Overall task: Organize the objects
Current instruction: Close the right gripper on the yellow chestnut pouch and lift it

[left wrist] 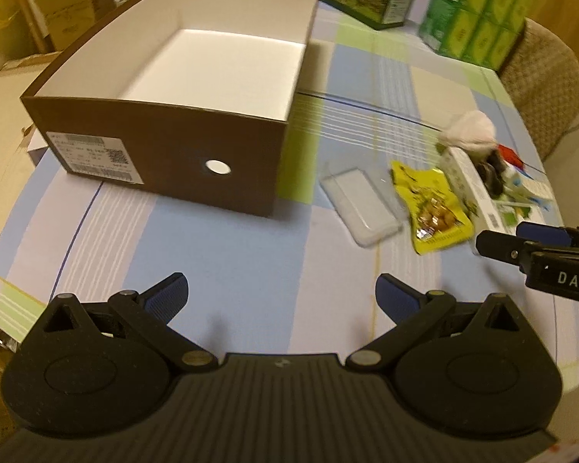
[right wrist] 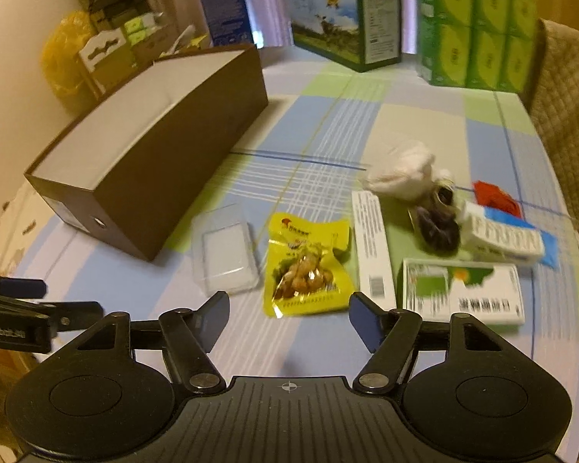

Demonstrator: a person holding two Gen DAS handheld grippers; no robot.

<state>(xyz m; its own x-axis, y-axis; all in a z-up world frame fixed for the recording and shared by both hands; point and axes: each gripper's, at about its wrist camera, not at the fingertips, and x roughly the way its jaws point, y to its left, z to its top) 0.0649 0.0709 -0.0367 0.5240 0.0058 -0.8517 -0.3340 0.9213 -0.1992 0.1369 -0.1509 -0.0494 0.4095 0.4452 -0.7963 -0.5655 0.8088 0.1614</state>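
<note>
Both our jaws stand apart, gripping nothing: left gripper (left wrist: 281,289), right gripper (right wrist: 288,318). The brown box (left wrist: 181,115) sits open on the bench (left wrist: 220,254), bare cloth before it. Beside it lie a clear case (right wrist: 224,250), yellow snack packet (right wrist: 307,270) and white cartons (right wrist: 461,293), the last seen clearly only in the right view.

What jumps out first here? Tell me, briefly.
The big brown box with its empty white inside dominates the left of the checked tablecloth. To its right lies a loose scatter of small things, the bright yellow snack packet brightest among them, beside a clear plastic case. Both grippers, left and right, hover open, holding nothing.
</note>
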